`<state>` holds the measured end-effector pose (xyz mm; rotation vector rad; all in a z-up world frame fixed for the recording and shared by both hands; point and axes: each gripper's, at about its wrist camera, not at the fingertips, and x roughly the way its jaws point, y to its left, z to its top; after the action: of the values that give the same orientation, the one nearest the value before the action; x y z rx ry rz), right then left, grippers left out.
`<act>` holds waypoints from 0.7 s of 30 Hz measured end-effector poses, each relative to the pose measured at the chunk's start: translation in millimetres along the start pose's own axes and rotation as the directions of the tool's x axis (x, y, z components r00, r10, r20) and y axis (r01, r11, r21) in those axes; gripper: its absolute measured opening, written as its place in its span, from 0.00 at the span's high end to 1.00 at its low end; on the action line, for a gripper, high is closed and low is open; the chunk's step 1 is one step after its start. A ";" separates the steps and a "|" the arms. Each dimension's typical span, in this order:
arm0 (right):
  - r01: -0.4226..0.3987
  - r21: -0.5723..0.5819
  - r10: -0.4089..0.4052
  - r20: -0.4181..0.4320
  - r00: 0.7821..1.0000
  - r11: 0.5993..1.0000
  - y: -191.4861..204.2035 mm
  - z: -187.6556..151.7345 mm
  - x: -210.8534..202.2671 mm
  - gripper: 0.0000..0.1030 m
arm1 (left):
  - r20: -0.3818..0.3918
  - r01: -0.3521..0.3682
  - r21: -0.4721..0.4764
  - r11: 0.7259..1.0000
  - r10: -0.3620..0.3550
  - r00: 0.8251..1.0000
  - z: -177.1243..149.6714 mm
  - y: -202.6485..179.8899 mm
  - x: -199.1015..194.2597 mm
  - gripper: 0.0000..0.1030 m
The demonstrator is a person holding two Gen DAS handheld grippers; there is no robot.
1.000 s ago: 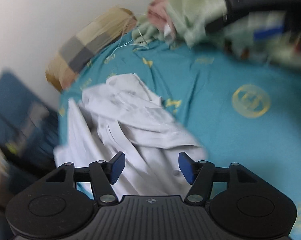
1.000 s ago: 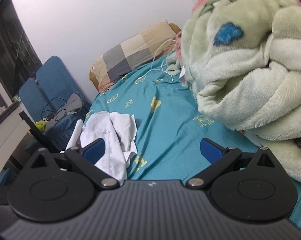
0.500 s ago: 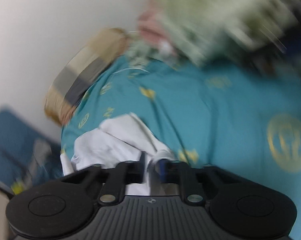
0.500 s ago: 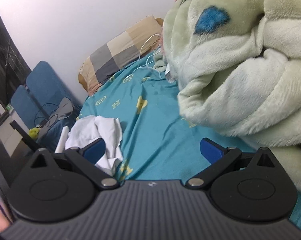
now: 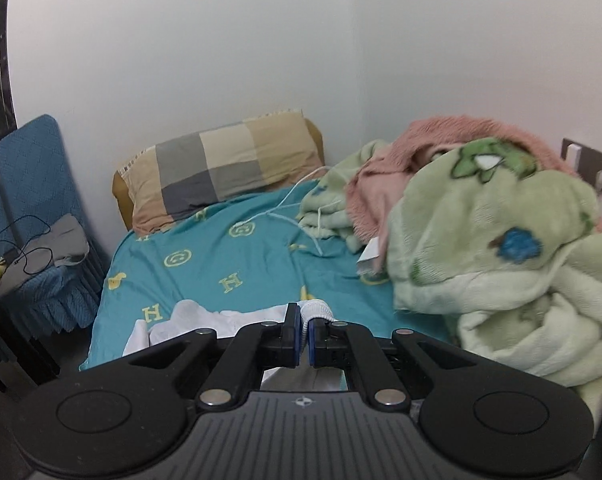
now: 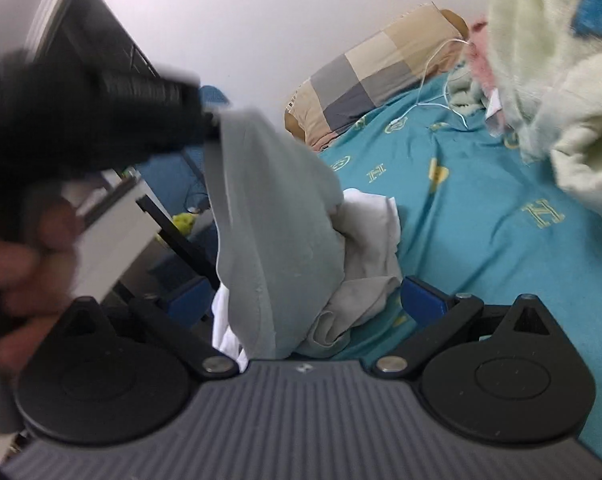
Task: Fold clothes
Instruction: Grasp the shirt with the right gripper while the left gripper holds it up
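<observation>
Left gripper: your left gripper [image 5: 304, 334] has its blue pads pressed together on a ribbed white edge of the garment [image 5: 316, 309]; seen from the right wrist it shows as a blurred black shape at upper left, the cloth draping down from it.
Right gripper: your right gripper [image 6: 301, 304] has its pads wide apart and pressing on nothing; the hanging cloth lies in the gap between them.
Garment: the white garment [image 6: 285, 224] hangs from the left gripper's clamp, its lower part bunched on the bed's near left edge, just ahead of the right gripper.
Bed: the teal sheet [image 5: 261, 264] is printed with yellow "H" letters and round face-like emblems; no brand name can be read.
Around it: a checked pillow [image 5: 225, 168] against the wall, a heaped green and pink blanket [image 5: 493, 248] on the right, a white cable [image 5: 301, 216] on the sheet.
Hand: your hand [image 6: 17, 248], blurred, at the left rim of the right wrist view.
</observation>
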<state>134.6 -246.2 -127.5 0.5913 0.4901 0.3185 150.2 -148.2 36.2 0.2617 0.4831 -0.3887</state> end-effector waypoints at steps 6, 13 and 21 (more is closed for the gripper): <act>0.142 0.003 -0.140 -0.128 0.982 0.990 -9.1 -4.9 28.2 0.00 | 0.071 -0.076 -0.122 0.990 0.085 0.994 4.3 15.0 -32.1 0.96; 0.267 -0.124 -0.273 -0.038 0.961 0.956 -0.4 -1.0 3.0 0.00 | 0.124 -0.109 -0.210 0.972 0.137 0.983 -6.7 59.8 -82.7 0.96; 0.226 -0.086 -0.227 -0.010 0.974 0.970 -7.8 -1.2 -15.6 0.01 | 0.115 -0.027 -0.310 0.950 0.065 0.991 -78.1 99.9 -104.8 0.96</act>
<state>122.1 -258.4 -127.6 0.4451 0.5555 0.1270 75.7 -1.5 36.7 -0.0546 0.4079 -0.2767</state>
